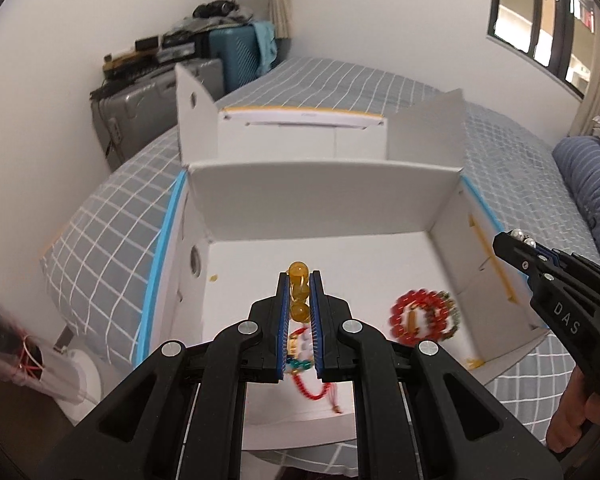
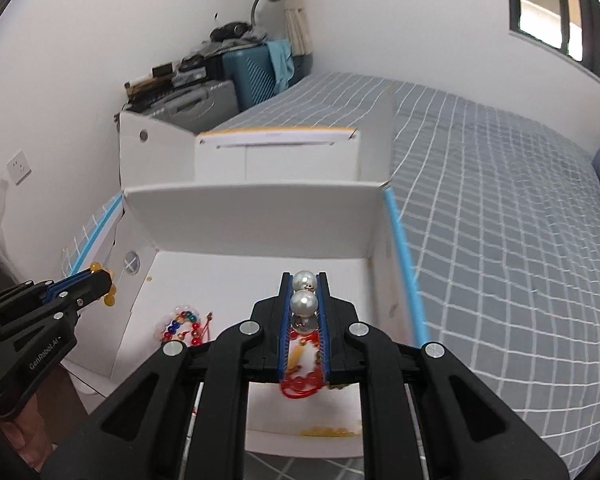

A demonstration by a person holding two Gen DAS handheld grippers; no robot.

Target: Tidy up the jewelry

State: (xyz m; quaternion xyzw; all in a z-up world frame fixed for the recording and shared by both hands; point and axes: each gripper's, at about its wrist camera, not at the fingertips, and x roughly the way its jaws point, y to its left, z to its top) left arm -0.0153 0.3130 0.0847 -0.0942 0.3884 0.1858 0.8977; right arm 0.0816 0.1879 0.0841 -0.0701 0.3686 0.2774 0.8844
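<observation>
While both grippers hang over the open white cardboard box (image 1: 380, 216) on the grey checked bed (image 2: 500, 200), each one is holding some beads. The left gripper (image 1: 299, 280) shows in the lower middle of the left view. Its jaws are nearly closed, pinching a string of round yellow glass-like beads (image 1: 299, 292). The right gripper (image 2: 305, 288) shows in the lower middle of the right view. Its jaws are also narrow, squeezing a string of shiny silver-white pearl beads (image 2: 303, 300).

More jewelry lies on the white box floor. A red bead bracelet (image 1: 416, 316) sits at the lower right of the left view, touching a darker beaded ring; the blur hides the details. A bracelet of red, blue and clear beads (image 2: 184, 322) lies at the lower left of the right view.

These beads look hard, smooth and round, so they could roll or slip out of a grip. The strings are floppy and light, and the free ends will swing. A good place to hold is across two or three beads at once, with a bead on each side of the pinch. Squeezing too hard might snap a thin thread.
</observation>
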